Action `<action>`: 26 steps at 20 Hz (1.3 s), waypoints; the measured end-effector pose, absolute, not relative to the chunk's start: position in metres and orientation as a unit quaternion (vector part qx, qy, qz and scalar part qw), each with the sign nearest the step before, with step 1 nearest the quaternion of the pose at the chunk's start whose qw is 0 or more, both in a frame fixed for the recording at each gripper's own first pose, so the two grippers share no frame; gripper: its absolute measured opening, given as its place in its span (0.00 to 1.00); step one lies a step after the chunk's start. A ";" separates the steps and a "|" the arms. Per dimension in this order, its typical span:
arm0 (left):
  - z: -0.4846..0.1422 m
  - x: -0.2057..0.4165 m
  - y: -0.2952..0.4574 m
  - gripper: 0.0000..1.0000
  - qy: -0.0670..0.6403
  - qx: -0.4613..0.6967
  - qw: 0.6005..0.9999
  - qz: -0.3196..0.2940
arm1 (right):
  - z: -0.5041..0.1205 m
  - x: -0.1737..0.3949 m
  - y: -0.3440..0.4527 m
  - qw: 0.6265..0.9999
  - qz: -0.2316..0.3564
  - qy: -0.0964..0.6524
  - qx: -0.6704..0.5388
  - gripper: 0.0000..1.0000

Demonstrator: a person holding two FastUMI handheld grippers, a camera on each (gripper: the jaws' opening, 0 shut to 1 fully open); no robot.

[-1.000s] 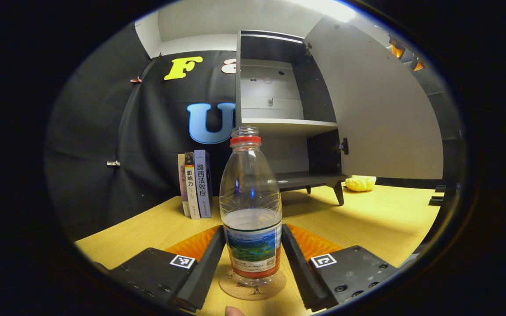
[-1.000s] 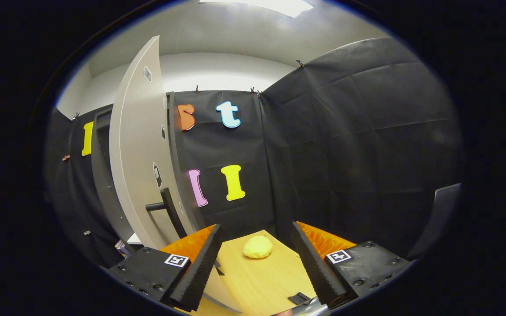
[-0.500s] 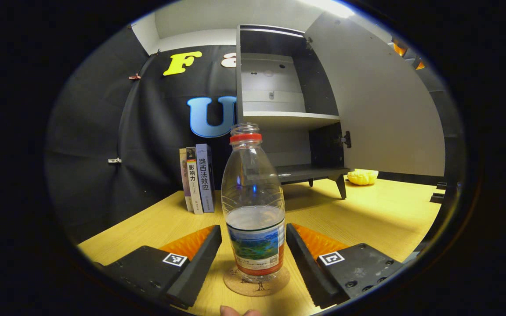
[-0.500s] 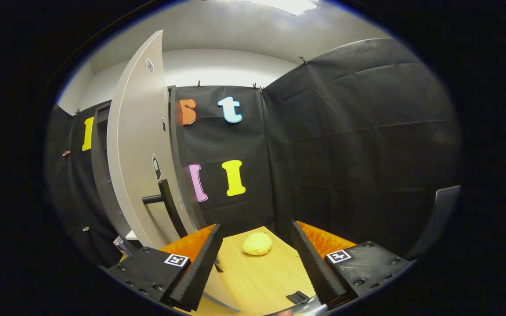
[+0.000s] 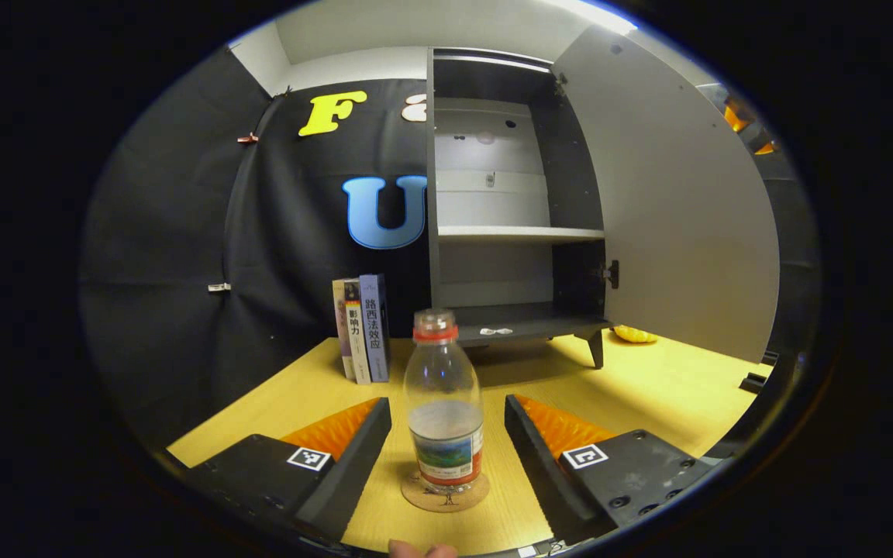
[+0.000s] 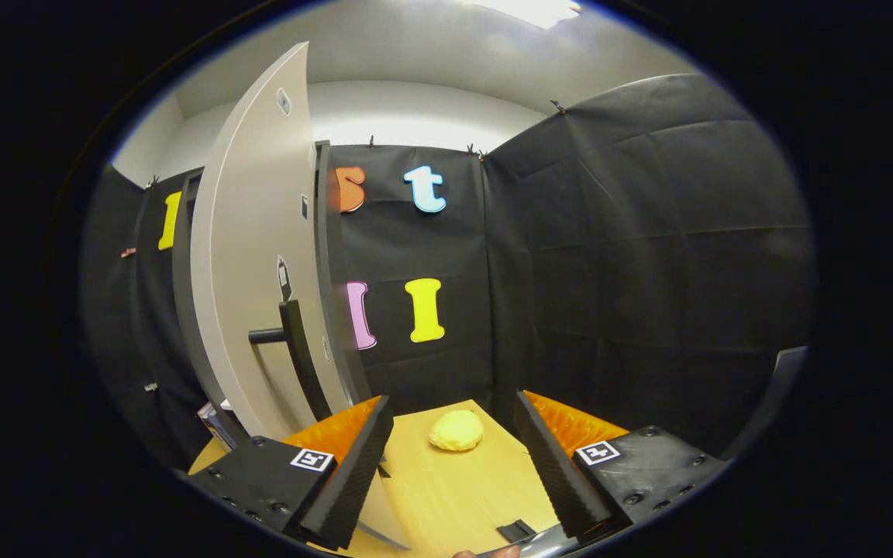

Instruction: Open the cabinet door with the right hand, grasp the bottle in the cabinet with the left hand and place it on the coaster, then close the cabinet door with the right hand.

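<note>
I see clear plastic bottle with red cap ring (image 5: pixel 443 411) upright on round cork coaster (image 5: pixel 445 494) | left tongs (image 5: pixel 446 442) spread, clear of it | next (my guess): right tongs (image 6: pixel 453 449), spread, nearer; white cabinet door (image 6: pixel 260 256) with upright black bar handle (image 6: pixel 301 364) at 10 o'clock.

Clear bottle (image 5: pixel 443 411), red neck ring, no cap, part full, upright on round cork coaster (image 5: pixel 445 497). Cabinet (image 5: pixel 493 201) empty inside; pale door (image 5: pixel 679 201) swung wide open.
</note>
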State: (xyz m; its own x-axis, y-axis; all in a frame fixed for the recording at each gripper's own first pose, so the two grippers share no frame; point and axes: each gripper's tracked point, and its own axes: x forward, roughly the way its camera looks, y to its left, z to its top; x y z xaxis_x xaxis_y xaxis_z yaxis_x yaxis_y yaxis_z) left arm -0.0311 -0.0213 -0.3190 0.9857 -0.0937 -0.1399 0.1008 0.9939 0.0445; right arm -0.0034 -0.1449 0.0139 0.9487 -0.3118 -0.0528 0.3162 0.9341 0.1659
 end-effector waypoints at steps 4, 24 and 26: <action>-0.240 -0.031 -0.024 0.93 0.064 -0.009 0.997 -0.037 | 0.014 0.008 -0.146 0.986 -0.145 0.011 0.083 0.97; -0.028 -0.027 -0.013 0.93 0.024 0.009 0.999 0.023 | 0.036 0.023 -0.131 0.992 -0.115 0.001 0.046 0.96; -0.029 -0.028 -0.013 0.93 0.025 0.010 0.999 0.019 | 0.035 0.020 -0.129 0.992 -0.117 -0.001 0.055 0.95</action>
State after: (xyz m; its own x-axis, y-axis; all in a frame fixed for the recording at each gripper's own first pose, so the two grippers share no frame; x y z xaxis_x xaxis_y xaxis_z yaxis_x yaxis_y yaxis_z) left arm -0.0281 -0.0128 -0.0292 0.9980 0.0394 -0.0495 -0.0384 0.9990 0.0208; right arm 0.0204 -0.1293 0.0348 0.9728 -0.2312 -0.0112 0.2310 0.9669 0.1084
